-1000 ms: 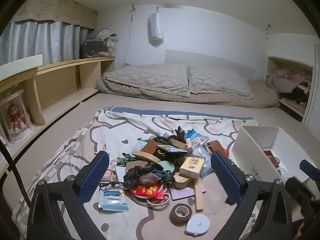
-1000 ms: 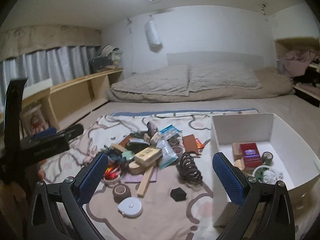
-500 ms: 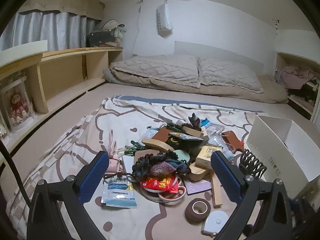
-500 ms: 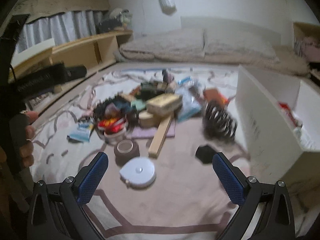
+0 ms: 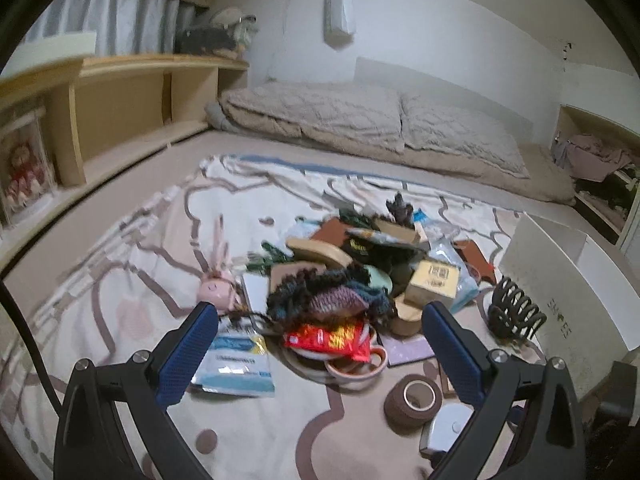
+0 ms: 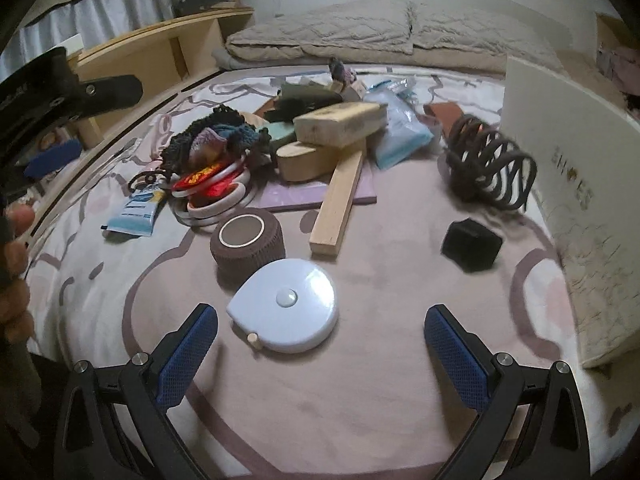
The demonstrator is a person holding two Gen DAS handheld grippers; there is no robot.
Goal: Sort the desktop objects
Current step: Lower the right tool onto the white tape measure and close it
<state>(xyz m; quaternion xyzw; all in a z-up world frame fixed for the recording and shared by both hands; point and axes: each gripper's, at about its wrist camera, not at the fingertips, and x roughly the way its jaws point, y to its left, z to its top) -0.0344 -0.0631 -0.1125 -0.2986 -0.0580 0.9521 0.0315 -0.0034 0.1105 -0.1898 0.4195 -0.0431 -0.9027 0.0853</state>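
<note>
A heap of small objects lies on a patterned blanket (image 5: 132, 280). In the right wrist view, my right gripper (image 6: 320, 352) is open and empty, low over the blanket, with a white round tape measure (image 6: 286, 310) just ahead between its fingers. Behind that sit a brown tape roll (image 6: 248, 246), a wooden block (image 6: 338, 204), a black small box (image 6: 472, 246) and a dark hair claw (image 6: 492, 164). My left gripper (image 5: 320, 354) is open and empty above a red snack packet (image 5: 328, 338) and a knitted dark bundle (image 5: 328, 300).
A white box (image 6: 568, 152) stands on the right; it also shows in the left wrist view (image 5: 568, 280). A pink bunny toy (image 5: 218, 286) and a blue-white packet (image 5: 236, 364) lie left of the heap. A bed (image 5: 360, 128) and wooden shelves (image 5: 120, 96) stand behind.
My right gripper has dropped and moved forward, close to the tape measure. My left gripper has moved closer over the heap. Both stayed open.
</note>
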